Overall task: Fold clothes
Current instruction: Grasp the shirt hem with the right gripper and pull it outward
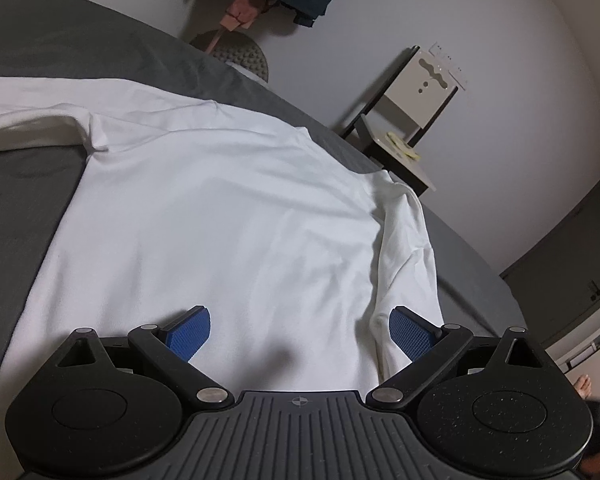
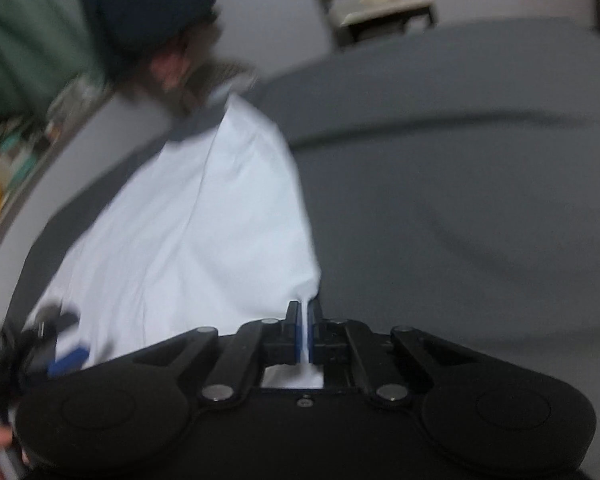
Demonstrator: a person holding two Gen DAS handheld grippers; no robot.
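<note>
Left wrist view: the left gripper (image 1: 300, 334) is spread over the white long-sleeved cotton shirt (image 1: 220, 216), flat on the grey bed cover (image 1: 28, 200) at centre.

Right wrist view: the right gripper (image 2: 305, 330) pinches the shirt's edge at lower centre. The fold seems to be starting; next, the left should take hold.

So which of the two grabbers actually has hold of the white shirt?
The right gripper: its blue pads are pinched shut on an edge of the white shirt. The left gripper hangs over the shirt with its pads wide apart, gripping nothing.

Grey bed (image 1: 80, 52), pale wall (image 1: 520, 60), white-backed chair (image 1: 416, 92), dark cabinet (image 1: 572, 256)
</note>
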